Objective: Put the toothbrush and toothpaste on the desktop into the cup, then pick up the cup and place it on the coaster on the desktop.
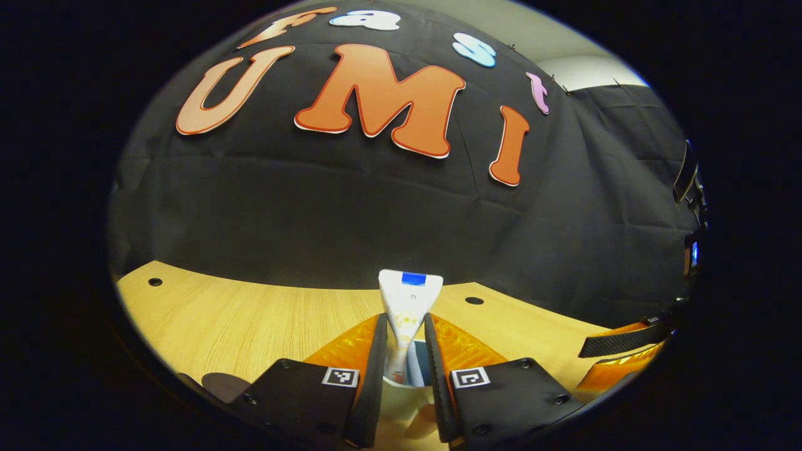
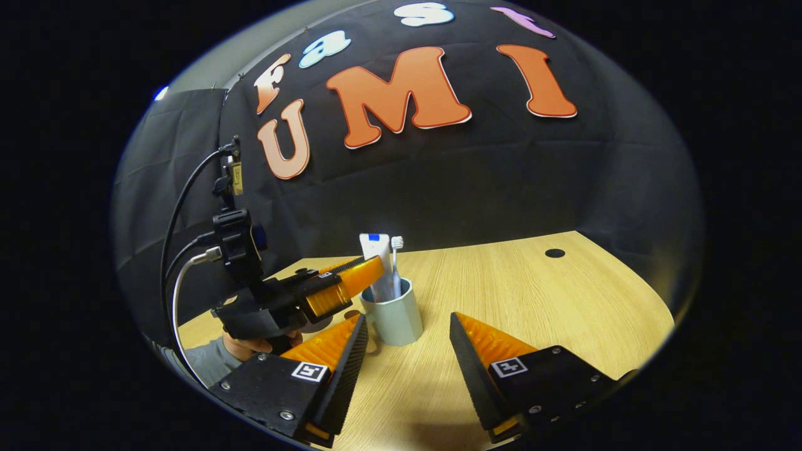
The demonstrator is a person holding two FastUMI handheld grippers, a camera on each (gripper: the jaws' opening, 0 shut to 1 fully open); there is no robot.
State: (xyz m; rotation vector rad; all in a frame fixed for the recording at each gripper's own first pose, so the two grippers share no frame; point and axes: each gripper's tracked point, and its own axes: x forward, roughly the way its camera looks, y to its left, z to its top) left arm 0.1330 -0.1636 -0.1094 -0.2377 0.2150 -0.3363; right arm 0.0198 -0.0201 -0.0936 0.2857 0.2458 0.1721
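The toothpaste tube (image 1: 410,300) stands pinched between the narrowed left gripper (image 1: 404,351), already inside the cup (image 2: 395,316) beside the toothbrush (image 2: 396,263); the right gripper (image 2: 404,341) waits wide open. Release seems next, then lifting the cup.

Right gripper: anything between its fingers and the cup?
Nothing: in the right gripper view, bare desktop runs from the open right gripper to the cup, which holds the toothpaste and toothbrush.

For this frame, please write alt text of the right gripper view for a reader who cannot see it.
A pale cup on a wooden desktop holds a toothpaste tube and a toothbrush upright. The left gripper, held by a hand, reaches in at the tube, while the right gripper stands open near the cup.
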